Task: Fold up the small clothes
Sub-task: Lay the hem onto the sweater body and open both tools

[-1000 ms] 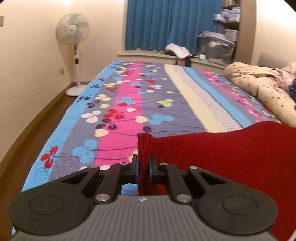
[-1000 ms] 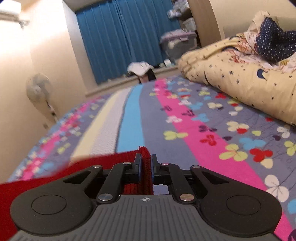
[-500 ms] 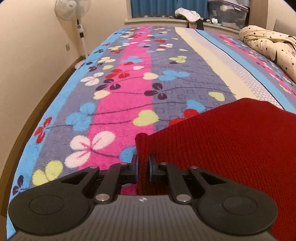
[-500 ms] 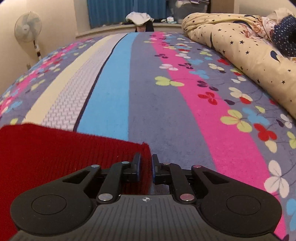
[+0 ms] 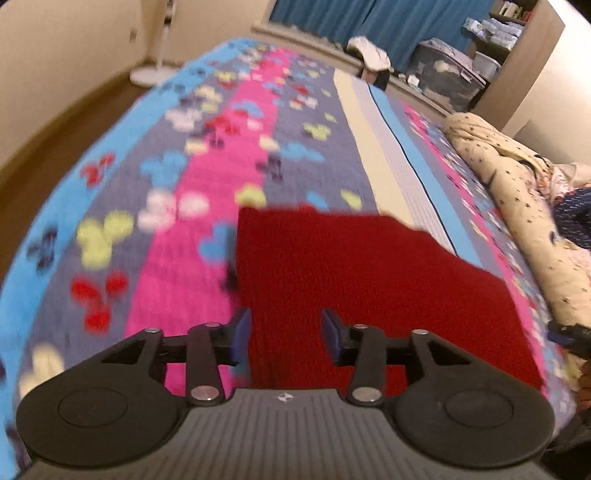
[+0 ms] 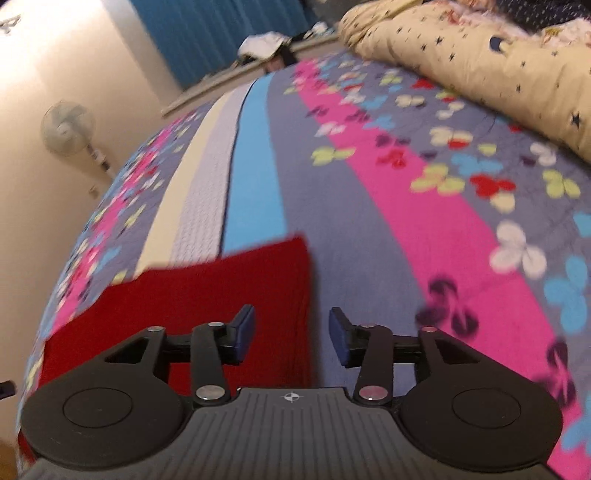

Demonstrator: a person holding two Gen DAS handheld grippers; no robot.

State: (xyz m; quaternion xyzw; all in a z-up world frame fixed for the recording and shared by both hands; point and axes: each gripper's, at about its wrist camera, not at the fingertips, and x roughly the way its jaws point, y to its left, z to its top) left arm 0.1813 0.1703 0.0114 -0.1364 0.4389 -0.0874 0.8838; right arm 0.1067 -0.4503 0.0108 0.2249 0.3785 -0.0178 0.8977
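Note:
A red knitted garment (image 5: pixel 369 280) lies flat on the flowered bedspread (image 5: pixel 177 206). My left gripper (image 5: pixel 285 338) is open above its near left edge, its fingers apart and holding nothing. In the right wrist view the same red garment (image 6: pixel 207 291) lies at lower left. My right gripper (image 6: pixel 291 338) is open over its right edge, also holding nothing. Both views are blurred by motion.
A cream star-print duvet (image 5: pixel 524 199) is heaped along the bed's right side, also in the right wrist view (image 6: pixel 480 59). A standing fan (image 6: pixel 70 129) stands by the left wall. Storage boxes (image 5: pixel 443 77) and blue curtains (image 5: pixel 332 18) are at the far end.
Both grippers have opened and let go of the red garment, which now lies flat on the bed. Both have lifted and drawn back a little.

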